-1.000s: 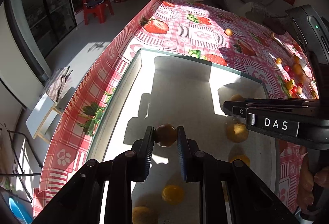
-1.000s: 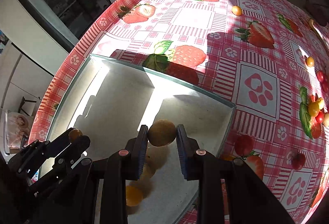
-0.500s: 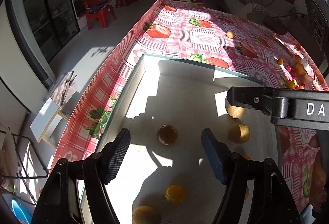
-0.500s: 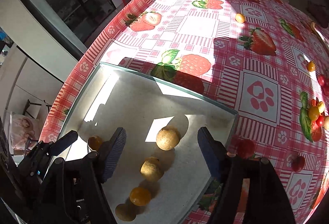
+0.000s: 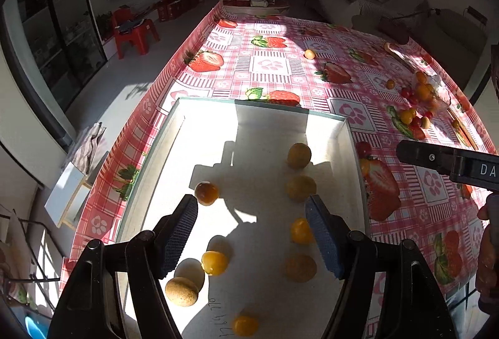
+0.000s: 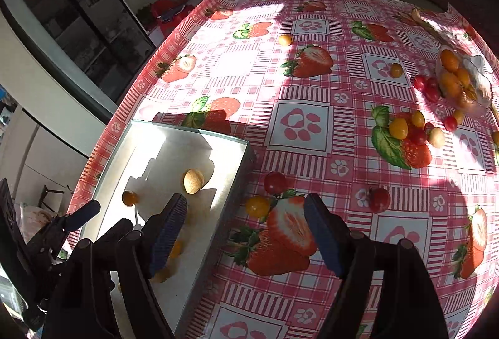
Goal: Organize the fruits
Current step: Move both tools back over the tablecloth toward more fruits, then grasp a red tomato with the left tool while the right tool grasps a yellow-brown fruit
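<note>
The table (image 6: 299,133), under a strawberry-print cloth, carries a white tray (image 5: 177,133) at its near left corner, with small round yellow and tan fruits (image 5: 298,155) lying loose inside. More fruits (image 6: 405,130) are scattered toward the far right edge. Left claw (image 5: 251,233) gapes empty above the tray; right claw (image 6: 246,228), also spread and empty, hangs over the tray's right wall.

White letters "DA" stand on the right gripper (image 5: 449,163) at three o'clock (the rest runs off frame).
</note>
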`<action>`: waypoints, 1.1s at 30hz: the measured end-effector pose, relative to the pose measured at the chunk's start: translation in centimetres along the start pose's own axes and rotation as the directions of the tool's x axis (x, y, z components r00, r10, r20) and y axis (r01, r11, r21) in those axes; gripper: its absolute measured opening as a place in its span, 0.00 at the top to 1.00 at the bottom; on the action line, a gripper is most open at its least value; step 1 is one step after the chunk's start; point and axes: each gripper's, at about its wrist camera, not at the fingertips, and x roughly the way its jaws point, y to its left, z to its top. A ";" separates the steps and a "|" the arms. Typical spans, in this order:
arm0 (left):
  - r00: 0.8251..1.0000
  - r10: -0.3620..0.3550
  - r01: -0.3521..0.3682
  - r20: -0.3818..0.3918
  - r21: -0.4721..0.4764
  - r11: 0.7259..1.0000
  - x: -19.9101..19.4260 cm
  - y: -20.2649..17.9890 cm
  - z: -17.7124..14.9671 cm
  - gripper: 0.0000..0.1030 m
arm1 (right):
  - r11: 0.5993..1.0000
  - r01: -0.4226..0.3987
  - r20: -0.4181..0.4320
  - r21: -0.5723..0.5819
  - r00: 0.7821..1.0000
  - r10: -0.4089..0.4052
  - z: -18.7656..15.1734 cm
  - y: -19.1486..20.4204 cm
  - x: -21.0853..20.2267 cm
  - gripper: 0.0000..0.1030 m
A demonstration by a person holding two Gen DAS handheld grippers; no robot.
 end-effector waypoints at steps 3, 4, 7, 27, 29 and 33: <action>1.000 -0.029 0.029 0.005 0.030 0.999 -0.8 -2.0 0.2 0.29 | 0.999 0.040 0.010 0.032 0.999 -0.040 -1.2 -2.6 -1.1 0.22; 0.999 -0.041 0.040 0.006 0.039 0.998 -1.0 -2.7 0.2 0.29 | 0.998 0.054 0.013 0.044 0.998 -0.055 -1.6 -3.5 -1.5 0.22; 0.997 -0.072 0.072 0.005 0.073 0.995 -1.6 -5.1 0.2 0.29 | 0.991 0.105 0.025 0.082 0.994 -0.108 -3.0 -6.6 -2.9 0.22; 0.986 -0.138 0.154 -0.095 0.182 0.971 3.0 -18.5 -0.1 0.29 | 0.764 0.418 0.028 0.492 0.869 -0.493 -10.9 -29.3 -11.6 0.22; 0.987 -0.127 0.143 -0.097 0.178 0.974 3.9 -18.9 0.2 0.29 | 0.748 0.426 0.025 0.508 0.861 -0.508 -11.0 -30.6 -11.6 0.23; 0.988 -0.115 0.131 -0.100 0.161 0.978 5.5 -19.4 1.0 0.29 | 0.737 0.435 0.028 0.517 0.852 -0.523 -10.5 -32.3 -11.1 0.23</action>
